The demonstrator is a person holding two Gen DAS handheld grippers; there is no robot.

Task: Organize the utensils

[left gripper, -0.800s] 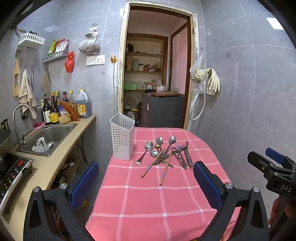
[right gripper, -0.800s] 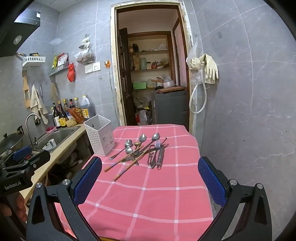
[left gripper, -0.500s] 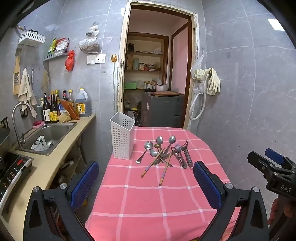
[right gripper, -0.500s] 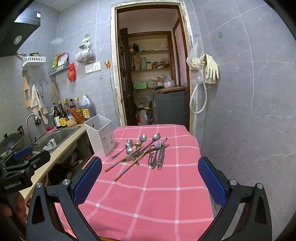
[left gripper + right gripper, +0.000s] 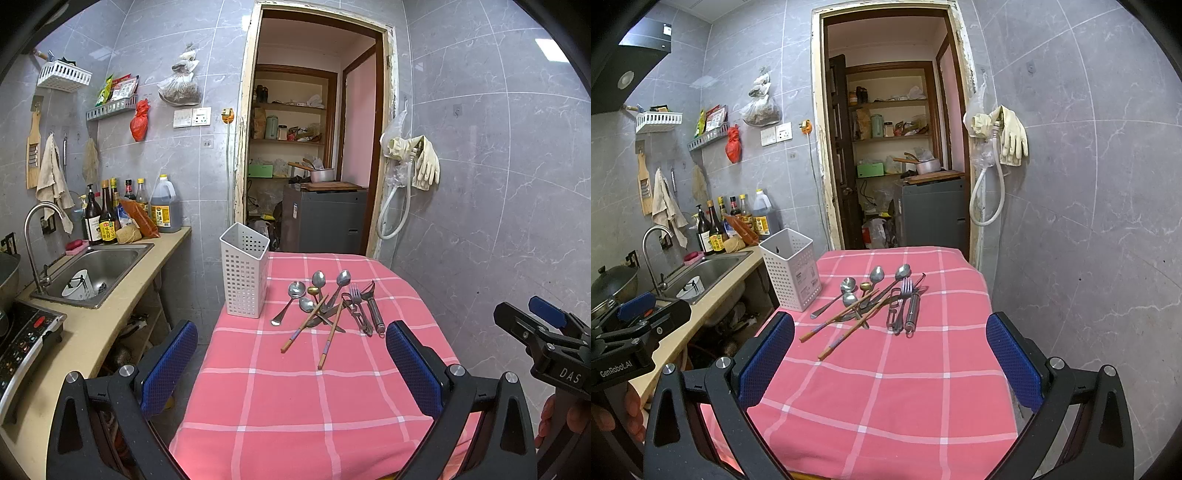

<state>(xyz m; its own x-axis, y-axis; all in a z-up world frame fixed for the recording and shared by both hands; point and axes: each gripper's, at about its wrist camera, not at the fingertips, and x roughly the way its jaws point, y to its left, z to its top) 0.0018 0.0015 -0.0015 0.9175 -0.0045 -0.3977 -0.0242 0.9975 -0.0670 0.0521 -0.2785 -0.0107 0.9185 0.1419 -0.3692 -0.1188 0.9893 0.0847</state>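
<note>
A pile of utensils [image 5: 328, 302] lies on the pink checked tablecloth [image 5: 295, 406]: several spoons, a fork, a peeler and two wooden chopsticks [image 5: 330, 341]. The pile also shows in the right wrist view [image 5: 875, 302]. A white perforated utensil holder [image 5: 244, 271] stands upright to its left, empty as far as I can see; it also shows in the right wrist view [image 5: 792, 269]. My left gripper [image 5: 291, 369] is open and empty, above the table's near part. My right gripper [image 5: 890, 363] is open and empty, likewise short of the pile.
A counter with a steel sink [image 5: 94, 271], faucet and several bottles [image 5: 107, 218] runs along the left, close to the table. An induction cooktop [image 5: 22, 339] sits at the near left. A doorway with a grey cabinet [image 5: 325, 218] lies behind the table. A tiled wall is on the right.
Both views have barely shifted. The grippers stay open and the utensils have not moved.
</note>
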